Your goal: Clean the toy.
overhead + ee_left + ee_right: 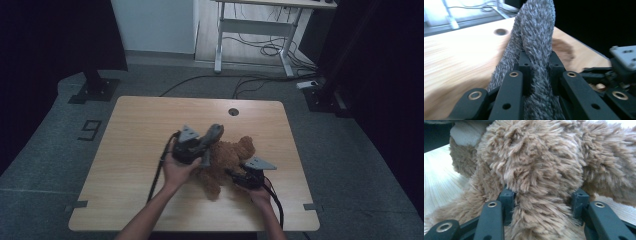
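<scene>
Step in hand, as judged: a garment is being taken off or put on the toy; which of the two cannot be told.

Left side: the left gripper (pixel 206 145) is being held above the middle of the light wooden table (pixel 135 150), jaws nearly shut and clamped on a strip of grey fuzzy knitted fabric (pixel 534 47). The strip is being held up off the tabletop, running between the pads and standing past them. In the high view the same grey fabric (pixel 214 132) is being seen over the toy's upper end.

Right side: the right gripper (pixel 234 175) is being kept at a medium opening, jaws closed on the body of the brown shaggy plush teddy bear (pixel 536 170), pile bulging between the pads. The bear (pixel 227 155) is lying at table centre, just right of the left gripper.

Next move, judged: the bear is to be held anchored while the fabric is drawn along it; a slow pull is being called for, since soft pile can slip from the pads.
</scene>
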A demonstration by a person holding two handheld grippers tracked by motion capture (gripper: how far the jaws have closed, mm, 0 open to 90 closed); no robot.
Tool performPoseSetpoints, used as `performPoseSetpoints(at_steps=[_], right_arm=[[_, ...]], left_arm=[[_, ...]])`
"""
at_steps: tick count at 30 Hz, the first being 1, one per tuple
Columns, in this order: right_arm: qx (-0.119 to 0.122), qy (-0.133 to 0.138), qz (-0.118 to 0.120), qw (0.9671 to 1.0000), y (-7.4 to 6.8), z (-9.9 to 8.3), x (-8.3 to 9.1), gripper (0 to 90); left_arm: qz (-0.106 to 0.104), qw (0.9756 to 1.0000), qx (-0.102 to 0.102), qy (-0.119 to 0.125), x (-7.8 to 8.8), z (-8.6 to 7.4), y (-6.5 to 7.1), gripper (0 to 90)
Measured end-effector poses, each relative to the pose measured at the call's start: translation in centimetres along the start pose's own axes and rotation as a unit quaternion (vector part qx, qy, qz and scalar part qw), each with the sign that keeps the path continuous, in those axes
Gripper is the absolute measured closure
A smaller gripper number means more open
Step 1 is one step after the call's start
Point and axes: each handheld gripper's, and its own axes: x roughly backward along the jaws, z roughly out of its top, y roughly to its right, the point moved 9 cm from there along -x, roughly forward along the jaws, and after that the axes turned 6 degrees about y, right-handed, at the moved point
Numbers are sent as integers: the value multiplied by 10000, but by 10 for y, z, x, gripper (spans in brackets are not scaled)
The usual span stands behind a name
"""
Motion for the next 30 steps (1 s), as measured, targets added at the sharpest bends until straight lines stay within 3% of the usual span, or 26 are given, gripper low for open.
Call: performPoseSetpoints(at_steps=[3,6,7,8,10,12,17,19,20,21,22,23,25,27,30], right_arm=[[23,6,-6,10000,0,0,0,518],[20,25,-2,10000,0,0,1,516],[20,25,-2,10000,0,0,1,516],[14,29,0,10000,0,0,1,516],[6,44,-7,10000,0,0,1,513],[-5,32,-20,10000,0,-1,0,509],[11,4,-92,10000,-1,-1,0,505],[-28,5,-96,10000,0,-1,0,506],[-68,9,-79,9999,0,-1,0,506],[-64,17,-79,9999,0,-1,0,506],[-64,17,-79,9999,0,-1,0,506],[-77,23,-80,9999,0,-1,0,506],[-71,29,-71,9999,0,-1,0,505],[-4,16,-59,10000,-2,-1,0,504],[9,19,-75,10000,-2,-1,0,504]], left_arm=[[-249,9995,-74,-151,-29,1,30,776],[-268,9984,-332,-377,-52,-7,48,775],[-268,9984,-332,-377,-52,-7,48,774],[-227,9975,-410,-524,-63,-14,52,774],[-132,9961,-468,-732,-75,-29,48,772],[-176,9972,-351,-630,-74,-32,44,773],[-70,9978,-373,-535,-59,-30,34,774],[177,9976,-426,-509,-46,-29,19,775],[389,9966,-471,-552,-36,-32,4,775],[389,9966,-471,-552,-36,-32,4,775],[479,9964,-400,-570,-32,-34,-4,775],[588,9965,-245,-540,-20,-40,-22,776],[479,9981,54,-387,-6,-43,-34,777],[452,9986,182,-204,9,-42,-43,777],[614,9978,245,30,29,-38,-55,777]])
